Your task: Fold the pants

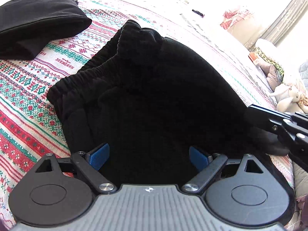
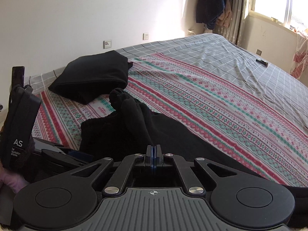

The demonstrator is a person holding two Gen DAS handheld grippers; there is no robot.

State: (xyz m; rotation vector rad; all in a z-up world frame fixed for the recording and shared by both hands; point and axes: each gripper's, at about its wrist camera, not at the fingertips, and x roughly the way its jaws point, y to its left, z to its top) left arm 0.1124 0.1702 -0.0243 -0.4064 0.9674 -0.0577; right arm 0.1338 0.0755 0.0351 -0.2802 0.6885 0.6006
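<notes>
Already there's one folded black garment [image 1: 38, 21] parked at the far left of the patterned blanket [image 1: 25, 104], so that looks like finished work set aside. Moving right, the black pants [image 1: 154, 96] in play sit bunched in the middle of the blanket, elastic waistband [image 1: 84, 71] facing left, cloth doubled over into a thick mound. My read: a fold or two is in, but the bundle is lumpy and not squared off, so tidying or one more fold remains.

Now the left gripper [image 1: 149, 156]: it tilts down over the near edge of the pants, blue pads [image 1: 99, 155] spread wide apart, dark cloth lying between them but neither pad pressing on it. Nothing held there.

Over on the right, the right gripper [image 2: 153, 154] also angles downward above the pants, its jaws closed tight together. From its own view no cloth shows between the pads; from the left view its tip sits right against a dark flap at the pants' right edge, and whether it pinches that flap I cannot tell.
</notes>
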